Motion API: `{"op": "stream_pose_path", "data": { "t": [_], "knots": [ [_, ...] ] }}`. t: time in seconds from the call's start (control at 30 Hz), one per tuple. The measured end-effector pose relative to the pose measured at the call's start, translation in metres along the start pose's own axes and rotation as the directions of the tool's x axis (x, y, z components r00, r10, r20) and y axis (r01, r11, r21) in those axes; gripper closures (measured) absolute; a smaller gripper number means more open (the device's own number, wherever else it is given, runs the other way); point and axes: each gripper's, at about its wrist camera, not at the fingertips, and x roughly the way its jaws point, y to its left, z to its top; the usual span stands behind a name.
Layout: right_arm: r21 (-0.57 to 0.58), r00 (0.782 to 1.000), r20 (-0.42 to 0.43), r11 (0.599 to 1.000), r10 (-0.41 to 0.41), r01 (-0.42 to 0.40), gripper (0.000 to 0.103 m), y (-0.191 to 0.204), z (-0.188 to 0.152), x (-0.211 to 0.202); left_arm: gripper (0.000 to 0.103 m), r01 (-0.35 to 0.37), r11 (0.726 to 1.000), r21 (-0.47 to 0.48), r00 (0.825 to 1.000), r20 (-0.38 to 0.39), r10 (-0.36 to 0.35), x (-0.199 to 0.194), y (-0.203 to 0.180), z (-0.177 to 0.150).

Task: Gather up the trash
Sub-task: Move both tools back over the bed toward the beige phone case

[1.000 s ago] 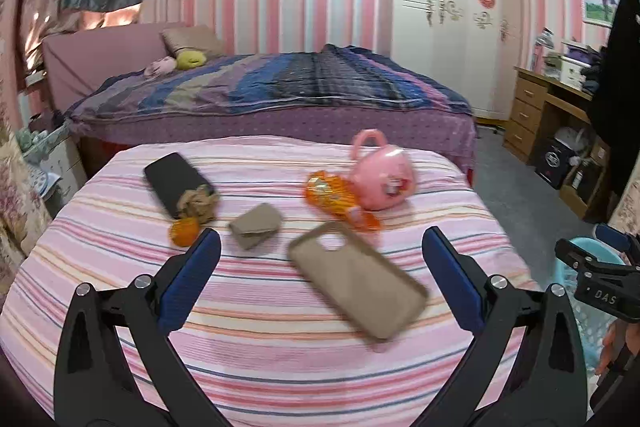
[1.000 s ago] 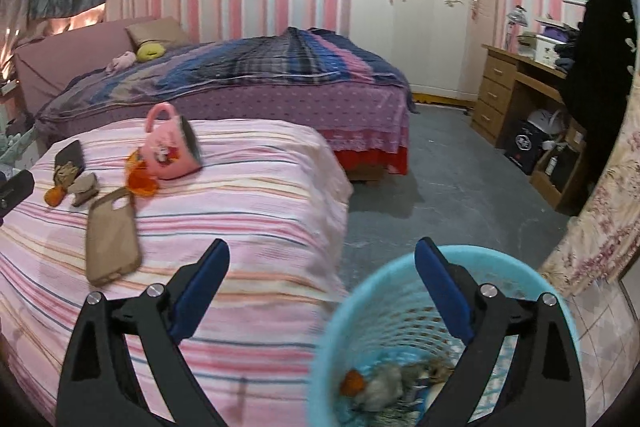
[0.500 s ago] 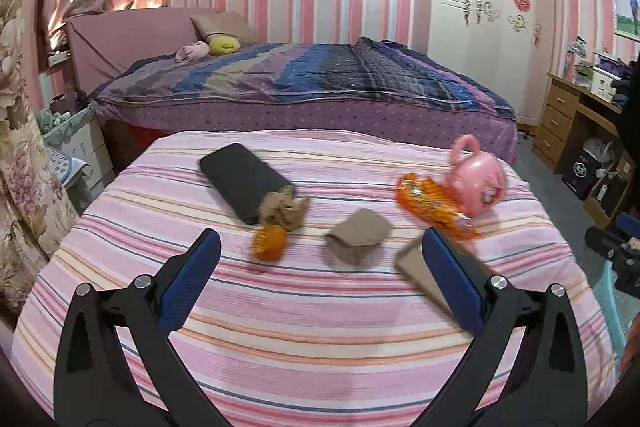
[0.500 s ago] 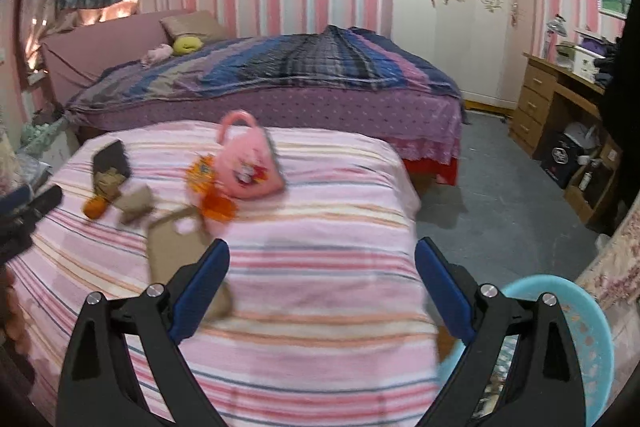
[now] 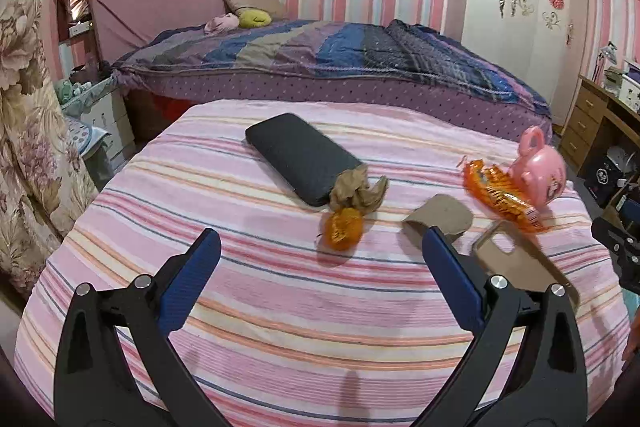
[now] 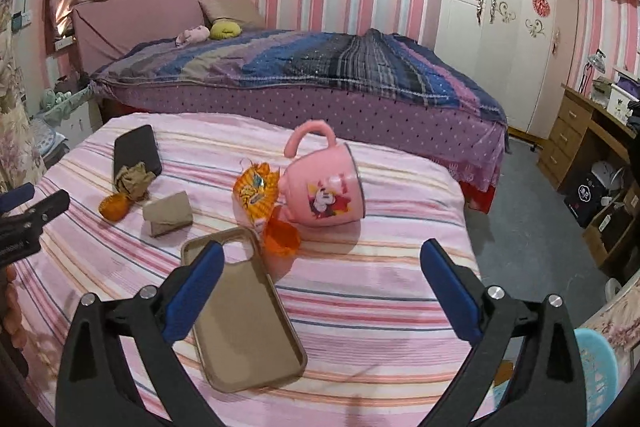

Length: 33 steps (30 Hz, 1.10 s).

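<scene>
Trash — orange wrapper (image 5: 343,231), crumpled brown paper (image 5: 357,191) — lying on striped bedspread (image 5: 280,291); left gripper (image 5: 320,251) and right gripper (image 6: 320,259) both spread wide, empty.

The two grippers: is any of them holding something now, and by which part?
Nothing is held. The left gripper and the right gripper are both open and empty above the striped bed cover.

Pink-striped bedspread (image 6: 380,307) — pink mug (image 6: 324,195), orange wrapper (image 6: 256,191), black phone (image 5: 302,159).

Left tool (image 5: 320,243) and right tool (image 6: 320,255) both gape wide, empty.
</scene>
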Motion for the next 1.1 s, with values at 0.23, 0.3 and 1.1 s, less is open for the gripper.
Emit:
{"op": "stream_pose_path", "data": {
  "t": [0.23,0.3,1.1],
  "knots": [
    [-0.006,1.0,-0.017,1.0,0.012,-0.012,0.007,0.007,-0.004,0.015,0.006,-0.031,0.999,0.024,0.999,-0.015,0.032,0.009,-0.001,-0.003],
    [-0.005,1.0,-0.027,1.0,0.012,-0.012,0.007,0.008,-0.005,0.02,0.006,-0.03,0.999,0.022,0.999,-0.03,0.031,0.014,0.0,-0.005],
    [0.065,0.995,-0.096,0.997,-0.026,0.032,0.005,-0.012,-0.013,0.056,0.017,0.064,0.998,0.011,0.975,-0.216,-0.061,0.08,-0.001,-0.001]
  ]
}}
